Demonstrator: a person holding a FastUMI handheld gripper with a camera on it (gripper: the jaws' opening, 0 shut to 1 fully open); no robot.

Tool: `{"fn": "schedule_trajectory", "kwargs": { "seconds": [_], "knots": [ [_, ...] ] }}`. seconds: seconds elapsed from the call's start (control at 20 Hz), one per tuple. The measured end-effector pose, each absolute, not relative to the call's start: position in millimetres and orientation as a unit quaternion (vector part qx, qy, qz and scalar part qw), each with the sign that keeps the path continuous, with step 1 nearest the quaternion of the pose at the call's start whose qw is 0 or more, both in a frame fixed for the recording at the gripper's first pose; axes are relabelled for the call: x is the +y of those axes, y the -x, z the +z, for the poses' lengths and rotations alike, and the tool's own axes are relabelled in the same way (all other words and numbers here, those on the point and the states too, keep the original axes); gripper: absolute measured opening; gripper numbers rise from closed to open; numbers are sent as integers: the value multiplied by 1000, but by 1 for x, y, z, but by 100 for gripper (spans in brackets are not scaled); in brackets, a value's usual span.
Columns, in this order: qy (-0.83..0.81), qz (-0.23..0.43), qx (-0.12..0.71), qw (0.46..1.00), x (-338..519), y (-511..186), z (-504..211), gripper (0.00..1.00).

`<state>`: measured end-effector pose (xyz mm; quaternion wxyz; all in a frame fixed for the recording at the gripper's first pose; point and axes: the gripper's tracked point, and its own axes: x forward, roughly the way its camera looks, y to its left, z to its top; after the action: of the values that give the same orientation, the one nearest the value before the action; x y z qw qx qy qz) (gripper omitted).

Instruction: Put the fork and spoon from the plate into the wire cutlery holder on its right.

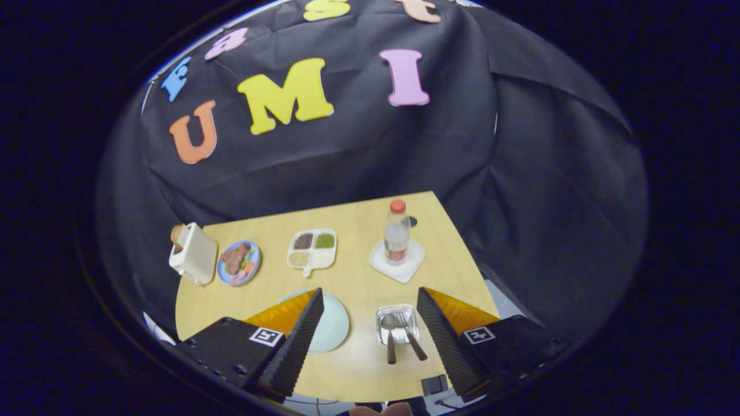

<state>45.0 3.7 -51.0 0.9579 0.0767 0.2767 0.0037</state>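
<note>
My hand-held gripper (370, 300) hangs above the table (358, 260), fingers spread wide and gripping nothing. The fork (411, 338) and spoon (391, 335) stand in the wire cutlery holder (398, 323), between my fingers, nearer the right one. The plate (332, 326) lies left of the holder, partly behind my left finger.

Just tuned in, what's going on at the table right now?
The gripper hangs above the wooden table, fingers open and holding nothing. Between the fingers, the fork and spoon already stand in the cutlery holder, handles sticking out. The pale plate to its left looks bare, partly hidden by one finger. Beyond them stands a water bottle.
</note>
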Motion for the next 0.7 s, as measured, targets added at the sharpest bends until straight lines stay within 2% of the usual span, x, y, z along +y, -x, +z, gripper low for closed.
{"fn": "schedule_trajectory", "kwargs": {
  "seconds": [0.35,0.7],
  "knots": [
    [-85,17,90,992,20,-30,30,96],
    [-72,10,5,997,40,-7,72,96]
  ]
}}
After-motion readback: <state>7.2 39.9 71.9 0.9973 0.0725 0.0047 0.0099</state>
